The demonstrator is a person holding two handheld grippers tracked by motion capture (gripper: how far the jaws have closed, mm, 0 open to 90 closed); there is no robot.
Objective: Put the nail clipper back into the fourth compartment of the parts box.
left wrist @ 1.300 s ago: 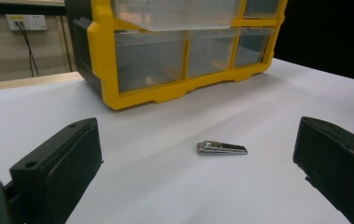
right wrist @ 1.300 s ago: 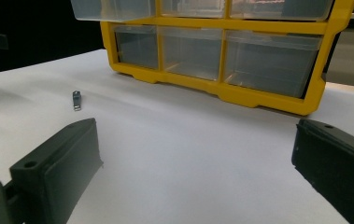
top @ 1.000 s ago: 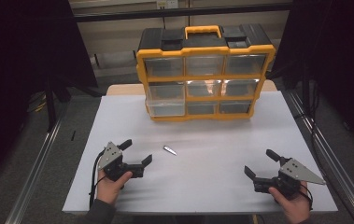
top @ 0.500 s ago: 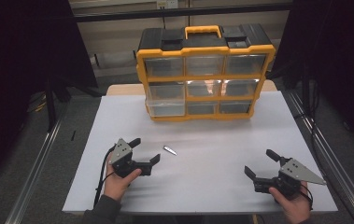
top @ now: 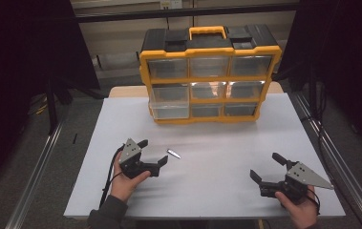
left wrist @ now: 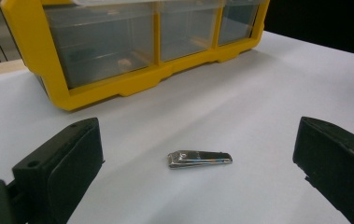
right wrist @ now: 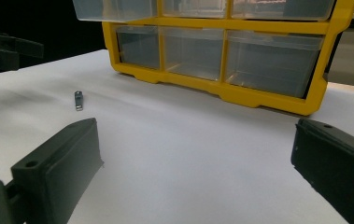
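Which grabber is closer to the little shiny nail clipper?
Left. The left gripper sits right beside the nail clipper, jaws open toward it. The right gripper is far off across the table.

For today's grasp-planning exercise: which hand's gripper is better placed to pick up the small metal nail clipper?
Left. The left gripper is open just beside the small metal nail clipper; the right gripper is far across the table.

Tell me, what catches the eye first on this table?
A big yellow drawer box stands at the far side of the white table. In front of it lies a small metal nail clipper, with the open left tool just short of it. The right tool, also open, waits off to the side.
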